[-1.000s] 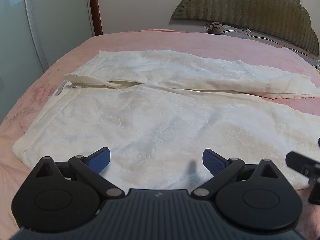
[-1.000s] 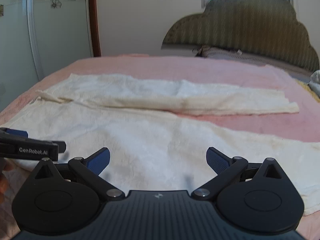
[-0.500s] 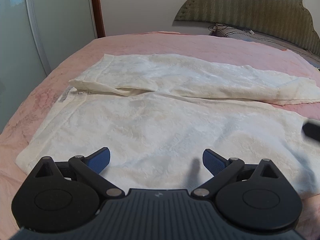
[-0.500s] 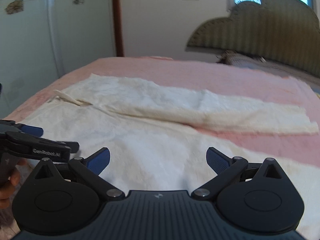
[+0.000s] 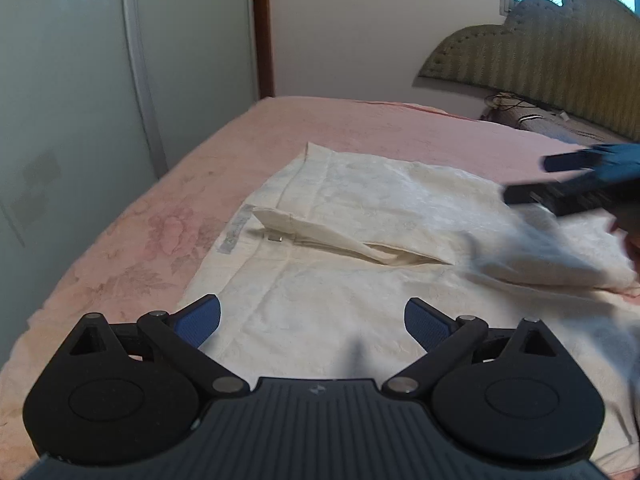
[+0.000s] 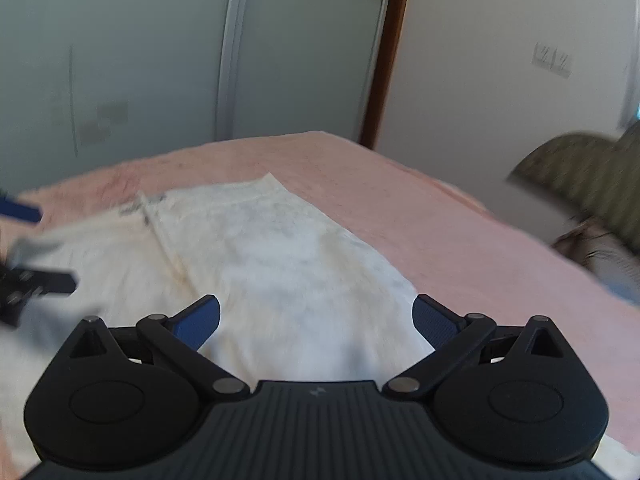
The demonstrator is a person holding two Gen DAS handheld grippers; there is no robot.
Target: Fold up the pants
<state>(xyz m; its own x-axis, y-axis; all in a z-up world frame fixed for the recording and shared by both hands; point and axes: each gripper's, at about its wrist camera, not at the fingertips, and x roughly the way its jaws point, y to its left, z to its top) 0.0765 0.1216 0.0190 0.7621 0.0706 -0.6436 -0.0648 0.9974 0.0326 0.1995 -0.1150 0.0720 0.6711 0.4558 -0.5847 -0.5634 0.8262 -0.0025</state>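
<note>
Cream-white pants [image 5: 360,240] lie spread flat on a pink bed, waistband and open fly [image 5: 280,236] toward the left. My left gripper [image 5: 312,320] hovers open over the near leg close to the waist, nothing between its blue pads. In the right wrist view the same pants [image 6: 272,248] run away toward the waistband, and my right gripper [image 6: 316,318] stands open above the far leg, holding nothing. The right gripper shows blurred at the right edge of the left wrist view [image 5: 580,192]; the left gripper shows at the left edge of the right wrist view [image 6: 36,280].
The pink bedspread [image 5: 160,232] extends around the pants on the left and far side. A green padded headboard [image 5: 540,56] and a dark pillow [image 5: 540,120] stand at the right. Pale wardrobe doors [image 5: 80,100] and a brown door frame [image 5: 264,28] rise beyond the bed's left edge.
Both grippers have swung left toward the waistband end of the pants. The right gripper has turned sharply and moved over the far leg, now in the left view. Both stayed open.
</note>
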